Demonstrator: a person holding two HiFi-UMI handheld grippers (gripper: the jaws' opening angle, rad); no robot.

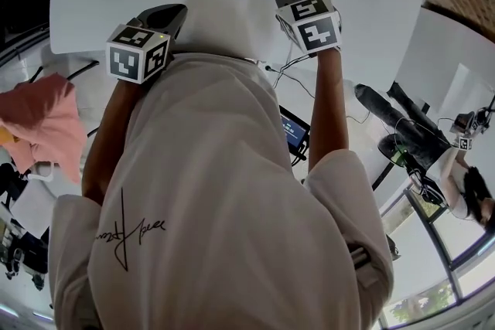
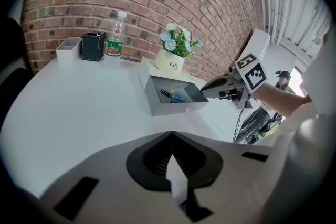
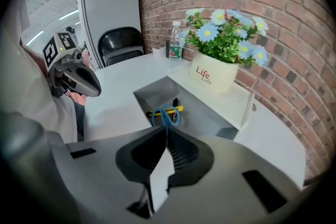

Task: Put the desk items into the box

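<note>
Presses the right gripper (image 3: 167, 131) closed on nothing, tips just short of the near rim of the box (image 3: 210, 113). Finds scissors (image 3: 167, 114) and a yellow tool (image 3: 178, 108) lying inside on the box floor, close to that rim. Meets a flowerpot (image 3: 212, 73) on the white ledge (image 3: 236, 96) along the far side, brick wall (image 3: 294, 34) close behind. Holds the left gripper (image 2: 171, 135) pressed together too, empty, over bare table (image 2: 79, 102), apart from the box, with wide free surface leftward up to the bottle (image 2: 115, 39).
</note>
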